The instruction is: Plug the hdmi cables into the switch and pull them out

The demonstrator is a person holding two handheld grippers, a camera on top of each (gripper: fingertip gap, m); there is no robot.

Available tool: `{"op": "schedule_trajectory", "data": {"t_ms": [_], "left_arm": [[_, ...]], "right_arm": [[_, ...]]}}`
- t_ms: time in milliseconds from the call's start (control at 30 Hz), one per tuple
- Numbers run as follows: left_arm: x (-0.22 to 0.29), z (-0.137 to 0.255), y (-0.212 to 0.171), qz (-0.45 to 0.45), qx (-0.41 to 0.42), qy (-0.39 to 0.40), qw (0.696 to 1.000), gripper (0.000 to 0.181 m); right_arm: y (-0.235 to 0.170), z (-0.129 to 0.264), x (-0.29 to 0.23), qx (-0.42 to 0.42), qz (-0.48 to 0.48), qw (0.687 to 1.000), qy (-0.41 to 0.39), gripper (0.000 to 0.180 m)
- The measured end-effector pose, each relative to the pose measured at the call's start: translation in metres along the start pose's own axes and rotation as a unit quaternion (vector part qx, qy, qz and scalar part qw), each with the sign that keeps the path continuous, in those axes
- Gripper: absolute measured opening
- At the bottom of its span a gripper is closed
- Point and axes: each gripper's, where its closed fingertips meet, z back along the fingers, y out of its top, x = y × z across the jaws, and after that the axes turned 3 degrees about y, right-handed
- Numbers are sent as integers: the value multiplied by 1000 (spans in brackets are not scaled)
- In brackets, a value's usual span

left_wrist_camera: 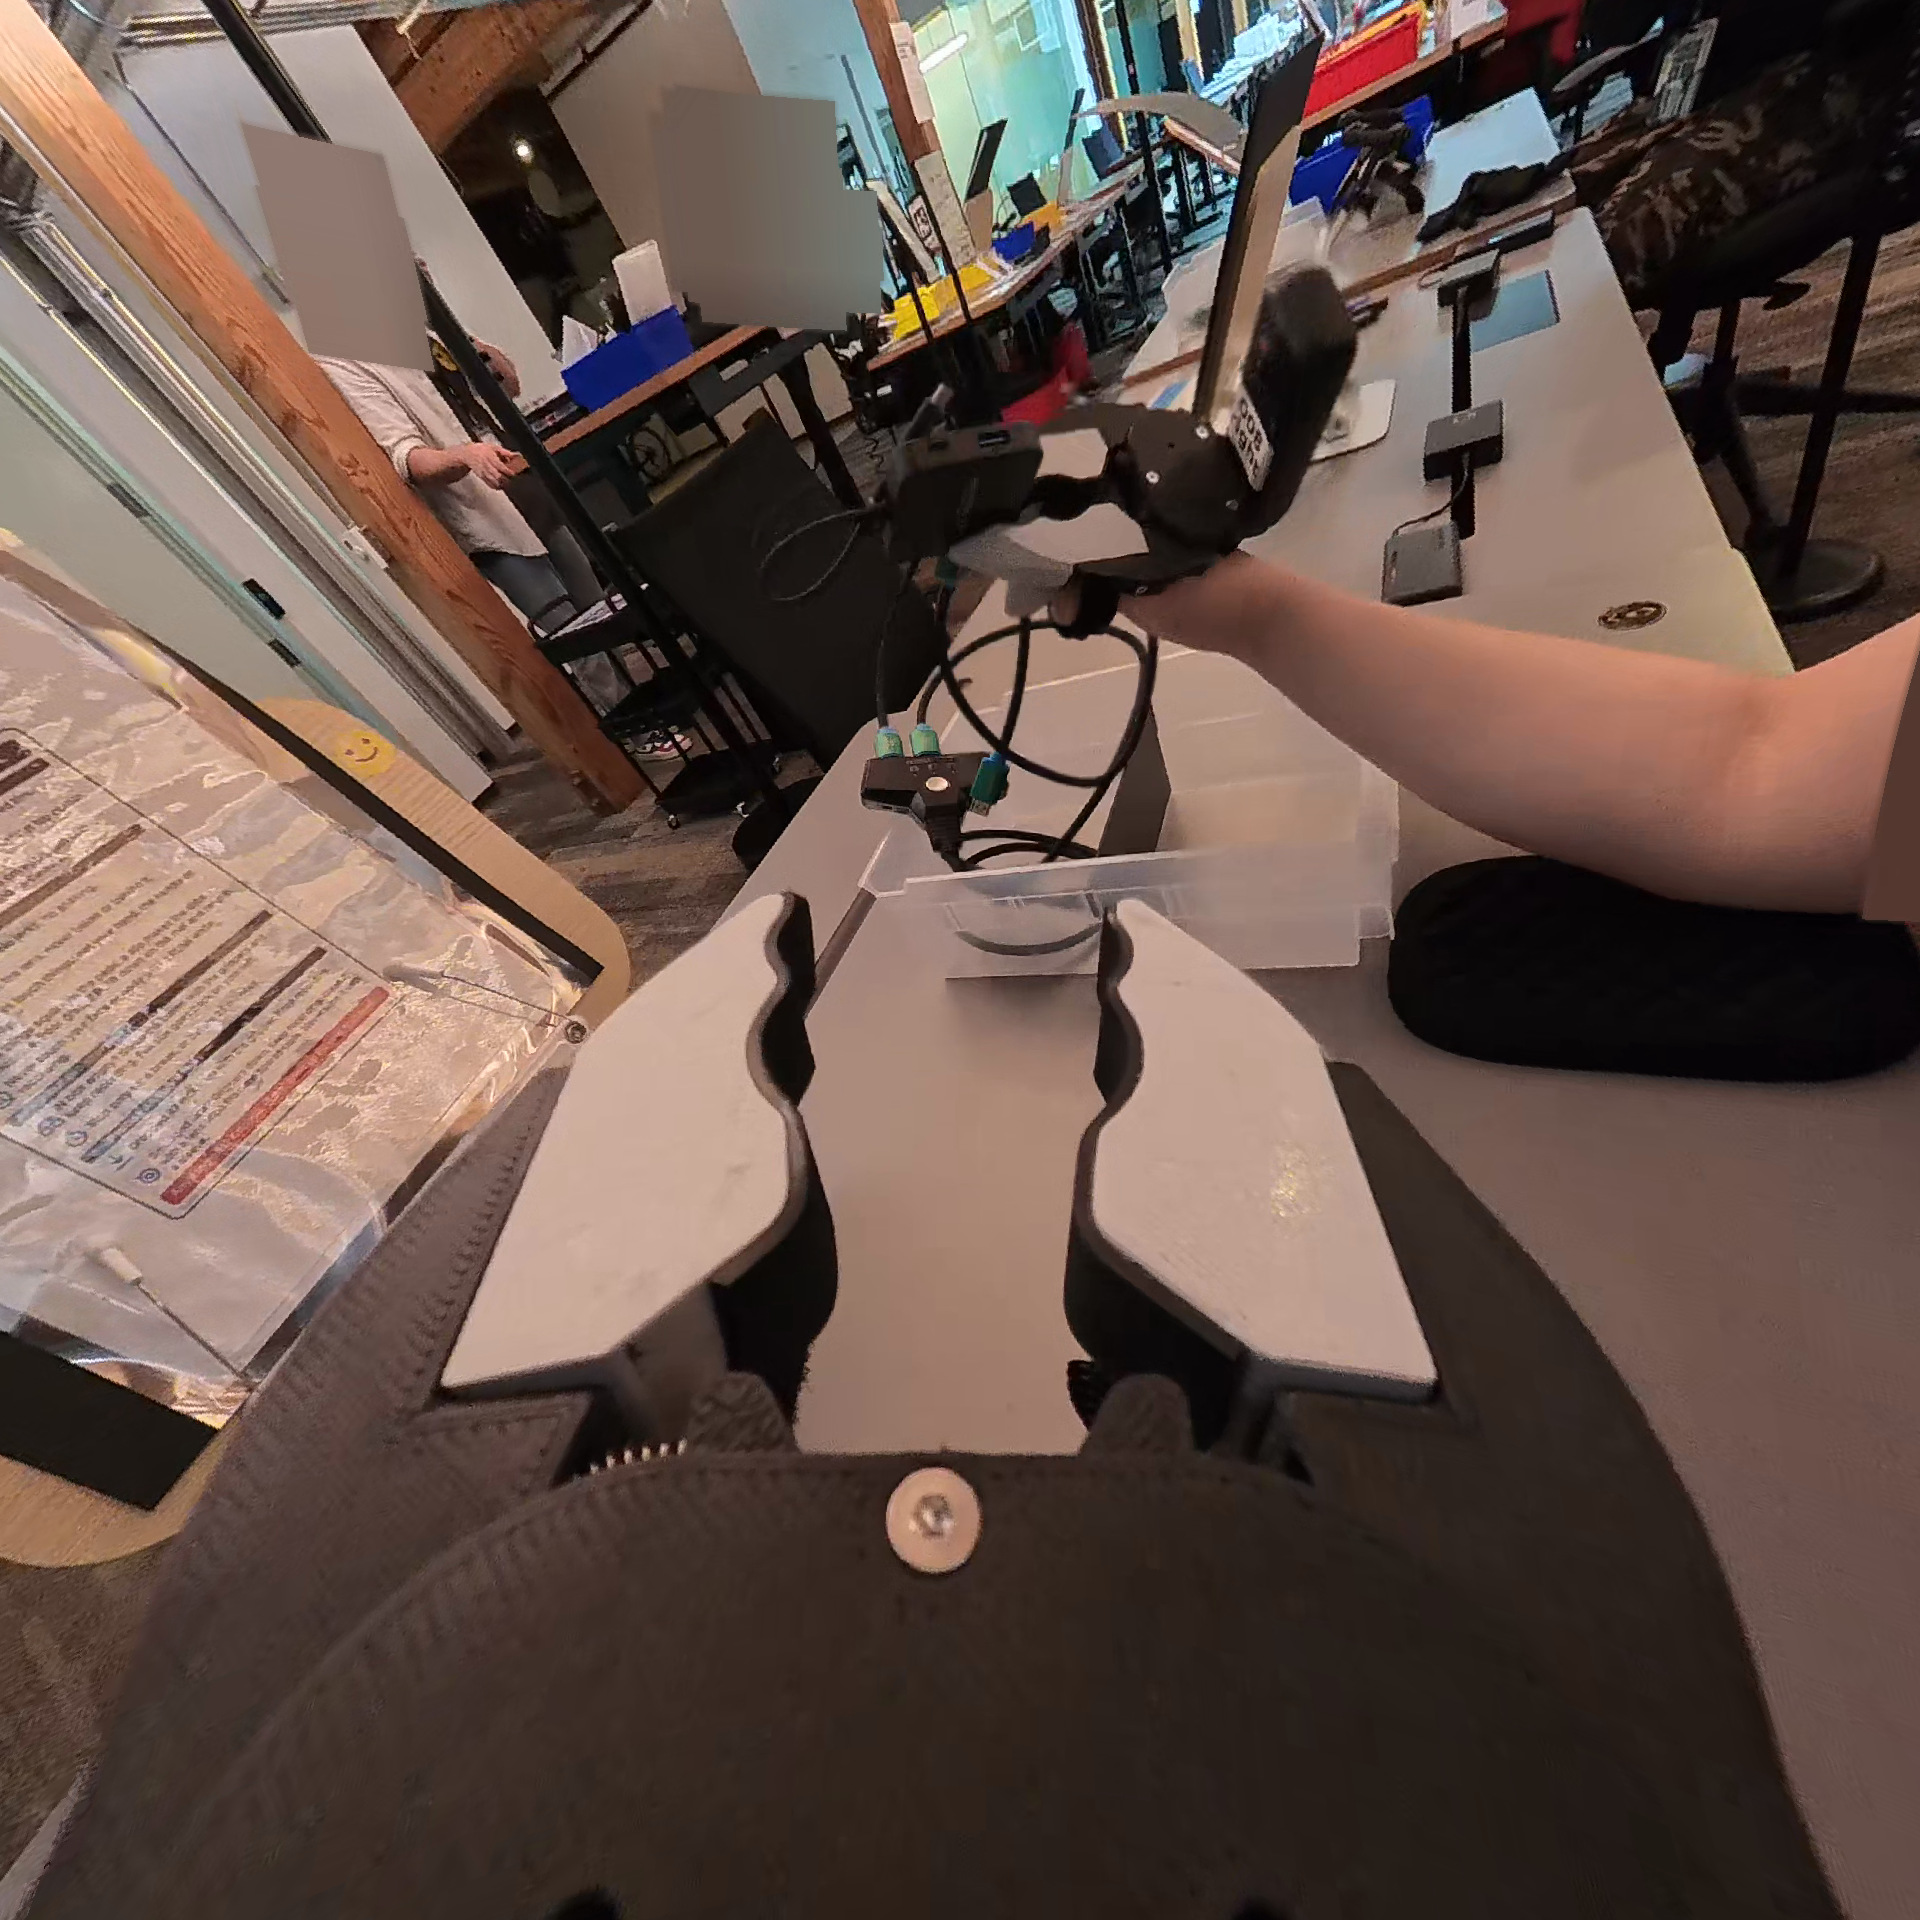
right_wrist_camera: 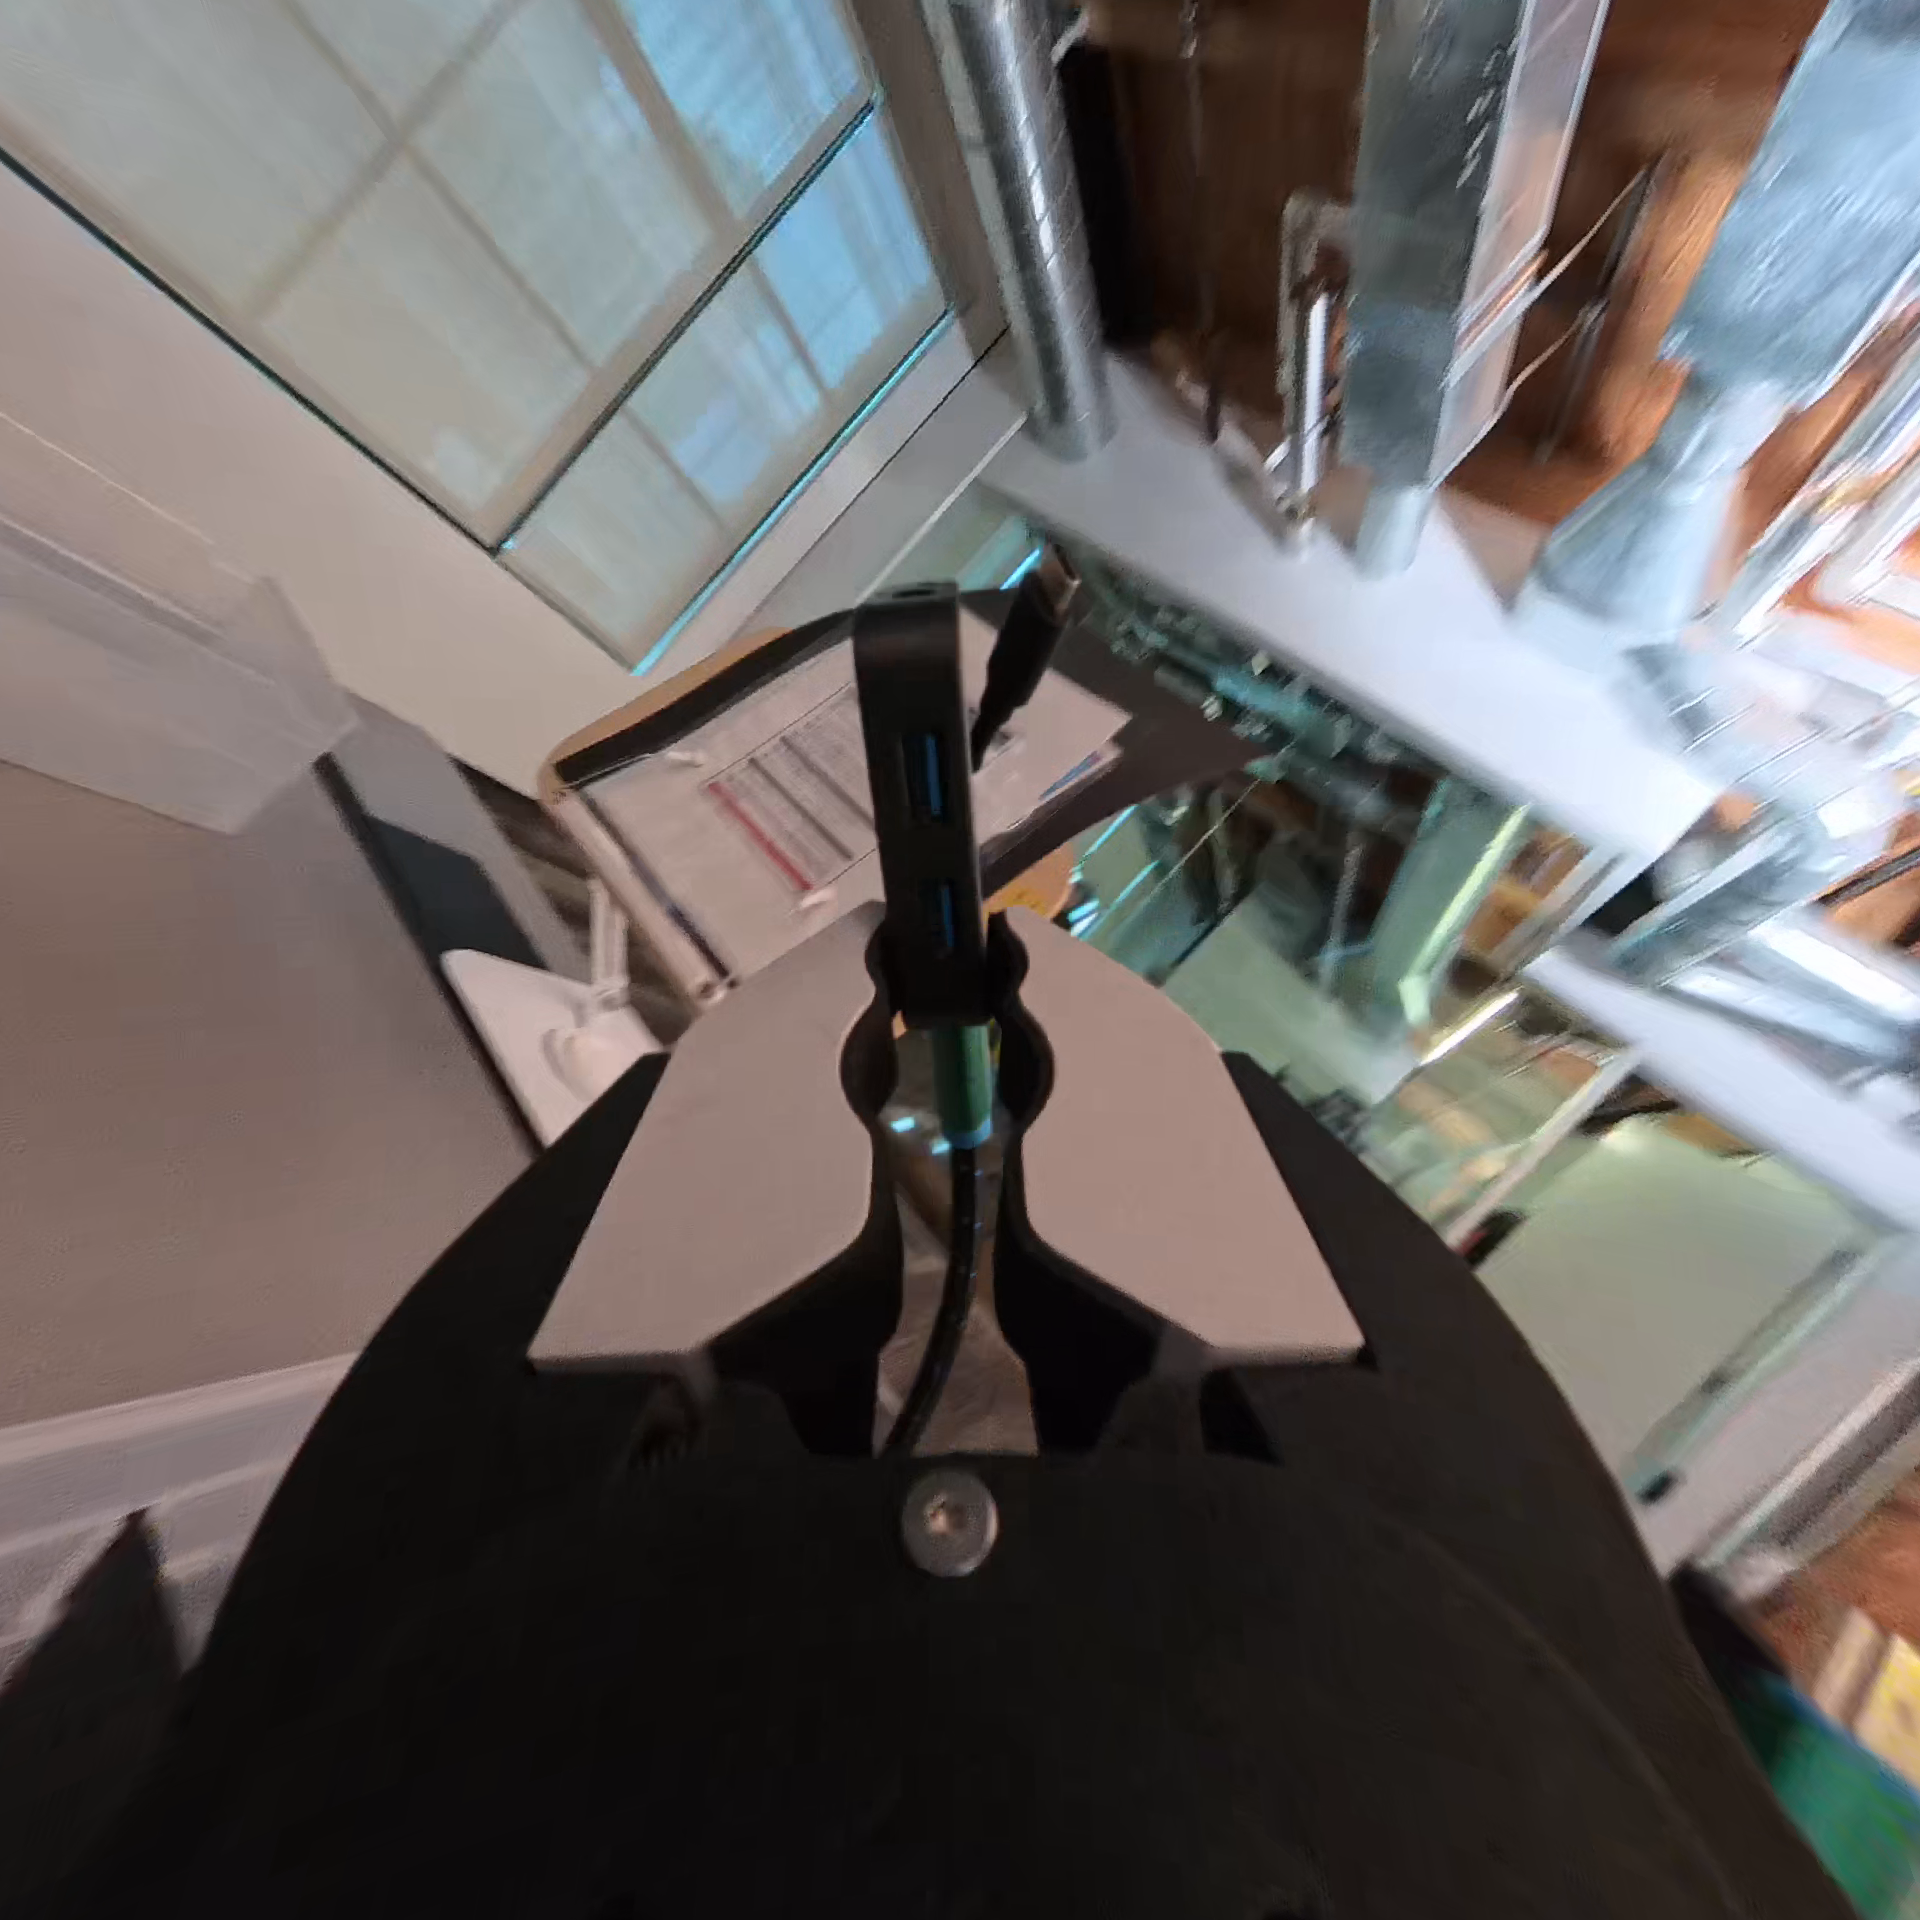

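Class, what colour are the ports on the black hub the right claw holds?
Blue ports, clearest in the right wrist view.

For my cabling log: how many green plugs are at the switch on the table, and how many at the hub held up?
Green plugs at the switch: 3
Green plug at the hub in the right gripper: 1
Total: 4

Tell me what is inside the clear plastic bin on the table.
In the clear plastic bin, a loop of black cable shows through the wall. What lies deeper is hidden by the left gripper.
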Motion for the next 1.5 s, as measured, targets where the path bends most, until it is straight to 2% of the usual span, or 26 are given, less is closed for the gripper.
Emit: {"op": "schedule_trajectory", "data": {"t_ms": [67, 167, 300, 367, 400, 500, 633, 833, 900, 967, 1033, 1167, 1400, 1500], "left_arm": [[2, -1, -1, -4, -3, -3, 1000, 51], [3, -3, -2, -2, -4, -8, 1000, 51], [5, -7, -5, -3, -15, -12, 1000, 51], [7, -8, -7, -5, -20, -14, 1000, 51], [8, -9, -7, -6, -22, -15, 1000, 51], [10, -11, -9, -7, -27, -20, 999, 51], [13, -16, -13, -5, -36, -27, 999, 52], [19, -24, -20, -8, -52, -39, 998, 52], [21, -26, -21, -9, -56, -41, 998, 52], [22, -27, -22, -12, -59, -42, 997, 52], [23, -29, -24, -12, -63, -44, 997, 52], [25, -31, -26, -14, -69, -46, 996, 52], [24, -34, -29, -10, -76, -43, 996, 52], [23, -34, -29, -9, -77, -41, 996, 52]], "right_arm": [[-10, 4, -1, -43, -44, 998, 33, 15], [-29, 11, 4, -131, -69, 989, 29, 14], [-72, 26, -7, -282, -169, 942, 63, 15], [-93, 38, -20, -356, -225, 903, 83, 15], [-98, 40, -22, -363, -256, 892, 79, 15], [-108, 40, -23, -355, -337, 870, 61, 15], [-117, 44, -26, -339, -386, 856, 62, 16], [-101, 40, -10, -276, -380, 882, 44, 30], [-89, 38, -1, -247, -376, 892, 35, 16], [-85, 38, 4, -241, -378, 893, 24, 14], [-89, 41, 7, -251, -410, 877, 7, 15], [-106, 53, 10, -266, -517, 813, -37, 15], [-134, 59, 2, -247, -575, 779, -49, 15], [-135, 61, 3, -237, -576, 781, -46, 17]]}}
